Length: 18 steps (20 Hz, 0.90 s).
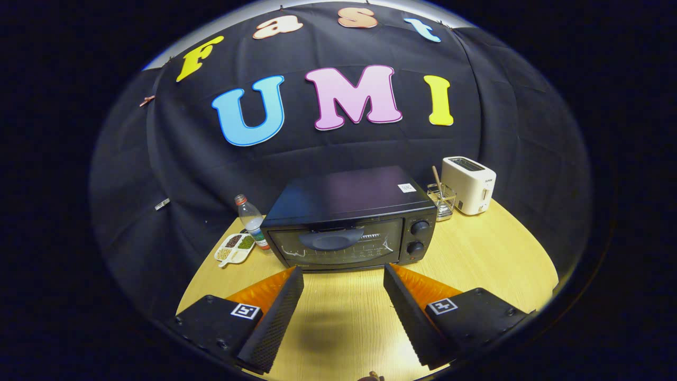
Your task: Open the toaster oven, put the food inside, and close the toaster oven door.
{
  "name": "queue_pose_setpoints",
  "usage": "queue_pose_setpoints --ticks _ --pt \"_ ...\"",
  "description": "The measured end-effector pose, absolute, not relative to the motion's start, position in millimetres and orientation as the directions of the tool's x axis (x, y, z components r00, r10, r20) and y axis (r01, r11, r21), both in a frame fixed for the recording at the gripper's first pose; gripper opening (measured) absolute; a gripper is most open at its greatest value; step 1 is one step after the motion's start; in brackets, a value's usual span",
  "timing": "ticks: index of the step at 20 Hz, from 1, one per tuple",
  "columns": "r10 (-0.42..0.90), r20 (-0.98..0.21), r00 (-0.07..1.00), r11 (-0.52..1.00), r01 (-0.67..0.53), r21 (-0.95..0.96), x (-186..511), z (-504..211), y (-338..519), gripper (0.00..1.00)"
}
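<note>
Tongs: lower middle of the frame; the two black ribbed fingers stand wide apart with bare wood between them; they hold nothing and touch nothing
Toaster oven: centre of the frame, just beyond the fingertips; black box squarely facing the camera; glass door closed, its dark curved handle across the upper part of the glass; a wire rack shows dimly behind the glass
Knobs: two round black dials stacked one above the other on the oven's right front panel
Sticker: small white label on the oven's top, near its right rear corner
Counter: light wood with a rounded edge, filling the lower half of the frame; carries all the things
Bottle: clear plastic, upright, just left of the oven, centre left of the frame
Divided tray: white, with small compartments of green, dark and pale bits; in front of and left of the bottle
Glass holder: clear, with a wooden stick standing in it; just right of the oven's rear corner
Toaster: white slot toaster, right of centre, beside the glass holder
</note>
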<state>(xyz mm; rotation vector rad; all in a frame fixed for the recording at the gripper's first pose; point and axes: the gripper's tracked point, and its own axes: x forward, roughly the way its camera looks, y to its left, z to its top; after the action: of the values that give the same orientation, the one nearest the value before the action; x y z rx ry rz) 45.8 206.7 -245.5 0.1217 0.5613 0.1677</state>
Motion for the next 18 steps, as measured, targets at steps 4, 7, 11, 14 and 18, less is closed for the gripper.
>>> queue_pose_setpoints --ticks 4,7,11,14,18 --pt "0.218 -0.512 0.831 0.975 -0.166 0.147 20 -240 210 0.99" --pt "0.240 -0.465 0.852 0.970 -0.187 0.157 14 -215 207 0.99" --pt "0.232 -0.254 0.939 0.969 -0.202 0.141 12 -123 181 0.99" --pt "0.193 -0.126 0.973 0.976 -0.177 0.127 -3 -63 148 0.98" --pt "0.163 -0.052 0.985 0.980 -0.155 0.127 -20 -36 121 0.98"
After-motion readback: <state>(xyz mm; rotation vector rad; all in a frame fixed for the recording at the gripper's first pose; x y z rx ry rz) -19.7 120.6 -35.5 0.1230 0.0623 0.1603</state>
